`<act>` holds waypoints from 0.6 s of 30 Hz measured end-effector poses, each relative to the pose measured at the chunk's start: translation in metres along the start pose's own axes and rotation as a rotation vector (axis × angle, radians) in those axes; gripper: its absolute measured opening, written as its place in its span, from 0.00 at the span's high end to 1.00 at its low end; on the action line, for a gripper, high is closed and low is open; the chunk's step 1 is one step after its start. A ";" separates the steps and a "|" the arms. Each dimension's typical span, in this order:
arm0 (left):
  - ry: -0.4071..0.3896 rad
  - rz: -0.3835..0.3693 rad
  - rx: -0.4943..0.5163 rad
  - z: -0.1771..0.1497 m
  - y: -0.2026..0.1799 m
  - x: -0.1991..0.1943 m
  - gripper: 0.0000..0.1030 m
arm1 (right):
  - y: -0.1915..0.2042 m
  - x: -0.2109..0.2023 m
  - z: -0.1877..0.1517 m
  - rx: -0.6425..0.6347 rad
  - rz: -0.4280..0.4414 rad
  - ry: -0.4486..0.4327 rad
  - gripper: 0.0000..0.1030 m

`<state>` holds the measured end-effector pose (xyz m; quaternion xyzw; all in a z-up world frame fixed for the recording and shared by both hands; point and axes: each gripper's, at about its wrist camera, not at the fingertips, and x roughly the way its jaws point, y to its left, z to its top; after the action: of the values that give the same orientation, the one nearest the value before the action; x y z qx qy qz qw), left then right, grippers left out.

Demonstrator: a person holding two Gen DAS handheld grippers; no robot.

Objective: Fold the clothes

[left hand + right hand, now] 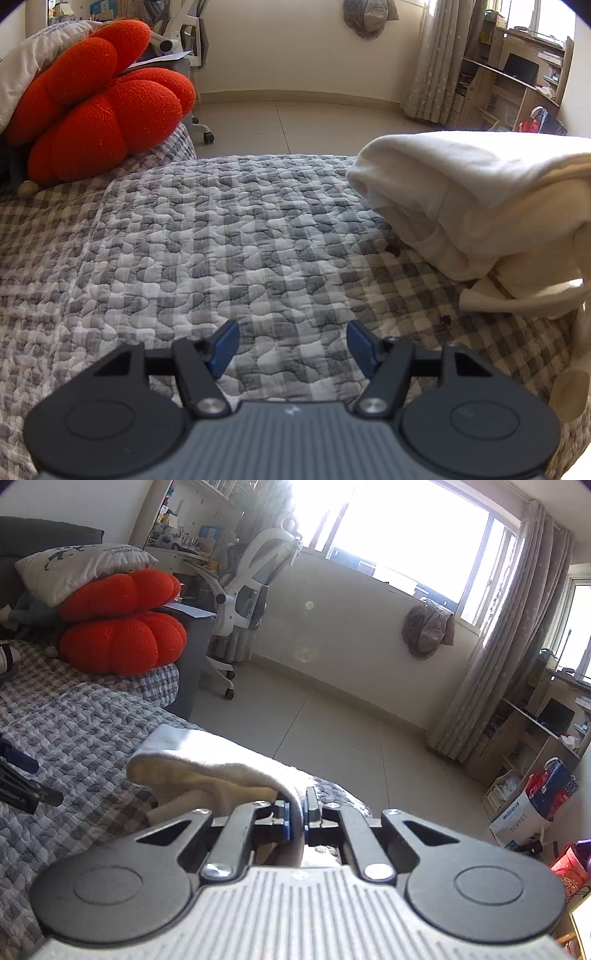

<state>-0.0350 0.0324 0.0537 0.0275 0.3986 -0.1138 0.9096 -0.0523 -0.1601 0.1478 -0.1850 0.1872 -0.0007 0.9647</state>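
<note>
Cream cloth, a soft folded garment [207, 771], is pinched between the pads of my right gripper [297, 818]; a strip of its edge runs down through the narrow slot where the two jaws press together, at lower centre of the right wrist view. The bulk of the garment lies bunched just beyond the fingers, on the grey checked quilt [74, 731] covering the bed.

From my left wrist view the same garment [480, 199] fills the right side of the frame, its rolled upper fold bright in the sun, a loose flap hanging toward the lower right. My left gripper [293, 343] stands spread above bare quilt [221, 240] at lower centre, blue pads well apart with nothing between them, the cloth off to its right and not touching it.

An orange pumpkin-shaped cushion [99, 99] sits at upper left on the bed, with a grey printed pillow [81, 568] resting on it. A white office chair [251, 587] stands past the bed on the tiled floor [332, 731].
</note>
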 end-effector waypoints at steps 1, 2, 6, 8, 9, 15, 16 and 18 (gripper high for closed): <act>-0.002 -0.007 0.006 0.000 -0.002 0.001 0.36 | -0.008 -0.003 0.000 0.017 -0.005 -0.023 0.94; -0.002 -0.015 0.009 0.000 -0.004 0.001 0.35 | -0.013 -0.007 0.001 0.029 -0.008 -0.047 0.94; -0.040 -0.057 0.044 0.005 -0.018 0.000 0.24 | -0.020 -0.024 0.012 0.039 -0.022 -0.154 0.94; -0.067 -0.077 0.065 0.006 -0.024 -0.002 0.21 | -0.019 -0.036 0.024 0.031 -0.023 -0.215 0.94; -0.080 -0.087 0.076 0.007 -0.027 -0.002 0.20 | -0.017 -0.044 0.033 0.030 -0.018 -0.250 0.94; -0.119 -0.156 0.078 0.007 -0.033 -0.008 0.18 | -0.001 -0.067 0.096 -0.046 0.067 -0.349 0.94; -0.131 -0.176 0.067 0.008 -0.032 -0.010 0.18 | 0.003 -0.071 0.106 -0.065 0.071 -0.364 0.94; -0.155 -0.212 0.047 0.009 -0.029 -0.016 0.18 | 0.009 -0.082 0.123 -0.072 0.090 -0.406 0.94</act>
<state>-0.0457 0.0055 0.0729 -0.0024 0.3248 -0.2202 0.9198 -0.0850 -0.1023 0.2807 -0.2074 -0.0031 0.0862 0.9745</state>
